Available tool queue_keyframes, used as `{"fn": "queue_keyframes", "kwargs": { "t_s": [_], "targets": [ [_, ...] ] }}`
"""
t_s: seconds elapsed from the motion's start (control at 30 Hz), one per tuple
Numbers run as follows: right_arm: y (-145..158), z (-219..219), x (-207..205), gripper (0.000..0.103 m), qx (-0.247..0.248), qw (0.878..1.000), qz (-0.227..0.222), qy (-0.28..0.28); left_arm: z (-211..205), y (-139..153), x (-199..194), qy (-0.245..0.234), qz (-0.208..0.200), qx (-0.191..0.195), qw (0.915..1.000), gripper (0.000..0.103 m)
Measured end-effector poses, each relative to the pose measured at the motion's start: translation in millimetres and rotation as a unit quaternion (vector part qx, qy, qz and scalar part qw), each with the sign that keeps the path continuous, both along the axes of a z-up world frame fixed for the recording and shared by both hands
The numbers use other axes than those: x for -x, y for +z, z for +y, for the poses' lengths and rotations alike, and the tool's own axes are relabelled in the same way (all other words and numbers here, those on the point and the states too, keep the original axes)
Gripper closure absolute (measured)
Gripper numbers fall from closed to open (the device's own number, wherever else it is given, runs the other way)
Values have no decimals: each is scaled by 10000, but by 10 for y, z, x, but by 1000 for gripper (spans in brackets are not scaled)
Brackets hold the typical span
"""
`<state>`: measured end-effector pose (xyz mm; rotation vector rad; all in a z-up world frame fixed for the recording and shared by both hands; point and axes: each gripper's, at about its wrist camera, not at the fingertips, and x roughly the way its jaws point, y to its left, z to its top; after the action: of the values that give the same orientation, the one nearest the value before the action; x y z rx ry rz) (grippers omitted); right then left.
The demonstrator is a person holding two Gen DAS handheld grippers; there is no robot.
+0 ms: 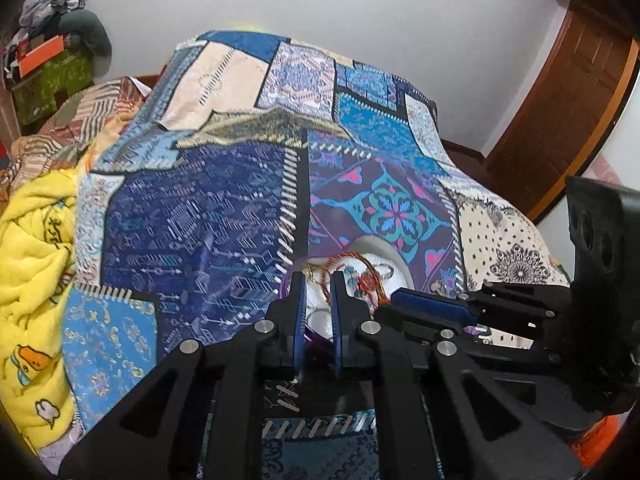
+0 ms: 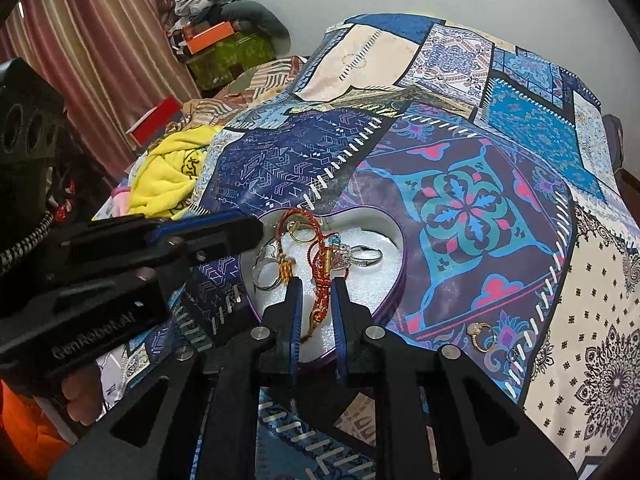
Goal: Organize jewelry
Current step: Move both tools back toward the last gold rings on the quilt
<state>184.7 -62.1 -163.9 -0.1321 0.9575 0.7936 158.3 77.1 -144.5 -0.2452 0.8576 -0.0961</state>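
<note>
While on patchwork bedspread (image 2: 460, 216), heart tin (image 2: 394, 280), white wall (image 1: 400, 20)

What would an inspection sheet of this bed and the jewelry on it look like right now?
Surface: patchwork bedspread covering a bed.
Job's things: heart-shaped tin lined in white, holding a red-and-gold cord, silver rings and a jeweled ring; a gold ring lies outside on the bedspread.
Clutter: yellow blanket, a pile of clothes and boxes by the wall.
Grippers: right gripper slightly open over the tin, cord between its fingers; left gripper slightly open at the tin's edge.
Cables: braided cable by the left gripper's body.
Surroundings: striped curtain, white wall, wooden door.
</note>
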Motion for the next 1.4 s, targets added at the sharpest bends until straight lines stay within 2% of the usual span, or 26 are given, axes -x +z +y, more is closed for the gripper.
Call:
{"fn": "queue_keyframes", "kwargs": {
  "t_s": [0.13,0.27,0.43,0.63,0.97,1.2,1.4],
  "targets": [
    [113,-80,17,84,-95,9998,-147,-101,35,168,52,103,-202,-61,9997,83],
    [261,-233,19,74,-242,9986,-365,-288,20,299,87,159,-351,-147,9991,80],
    [424,-478,-33,73,-347,9954,-601,-664,-122,405,103,34,-463,-292,9985,77],
    [502,-877,-109,73,-176,9894,-806,-1192,-445,384,49,-344,-421,-331,9980,75],
    [288,-1392,-204,73,-8,9842,-503,-1696,-1088,95,-97,-1079,-55,-456,9931,75],
    [95,-1506,-177,73,140,9861,-330,-1621,-1358,-95,-148,-1421,64,-514,9885,75],
    [-84,-1522,-164,73,267,9885,-158,-1480,-1454,-268,-289,-1532,295,-591,9860,75]
  ]
}}
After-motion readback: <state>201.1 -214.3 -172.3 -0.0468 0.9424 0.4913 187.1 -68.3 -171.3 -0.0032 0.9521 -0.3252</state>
